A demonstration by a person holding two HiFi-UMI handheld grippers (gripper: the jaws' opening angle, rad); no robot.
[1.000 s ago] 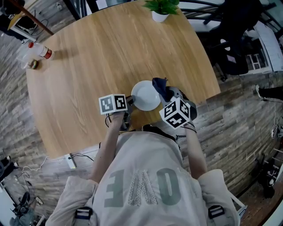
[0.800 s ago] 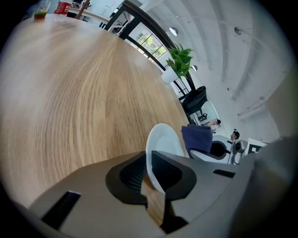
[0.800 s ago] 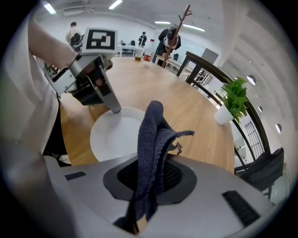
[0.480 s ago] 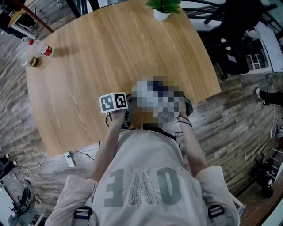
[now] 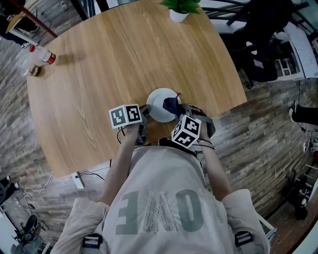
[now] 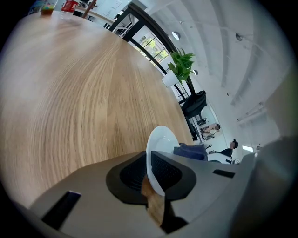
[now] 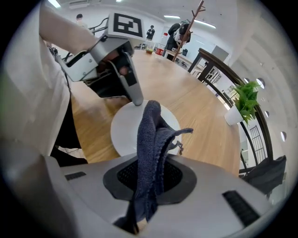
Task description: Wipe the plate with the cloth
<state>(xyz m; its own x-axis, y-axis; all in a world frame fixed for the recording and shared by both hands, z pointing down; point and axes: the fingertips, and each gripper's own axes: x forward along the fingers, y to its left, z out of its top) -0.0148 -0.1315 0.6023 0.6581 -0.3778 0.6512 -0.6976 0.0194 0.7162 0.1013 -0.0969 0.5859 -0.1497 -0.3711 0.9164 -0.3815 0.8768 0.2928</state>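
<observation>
A small white plate is held just above the round wooden table, near its front edge. My left gripper is shut on the plate's left rim; in the left gripper view the rim stands edge-on between the pads of the left gripper. My right gripper is shut on a dark blue cloth. The cloth sticks out of the right gripper and hangs over the plate, at its right side. Whether the cloth touches the plate I cannot tell.
A potted plant stands at the table's far edge. A bottle with a red cap lies at the far left edge. A dark office chair is beyond the table on the right. The person's body is close behind both grippers.
My right gripper has come down and to the left with the cloth, from the plate's right rim to over the plate. The left gripper and the plate have stayed put.
</observation>
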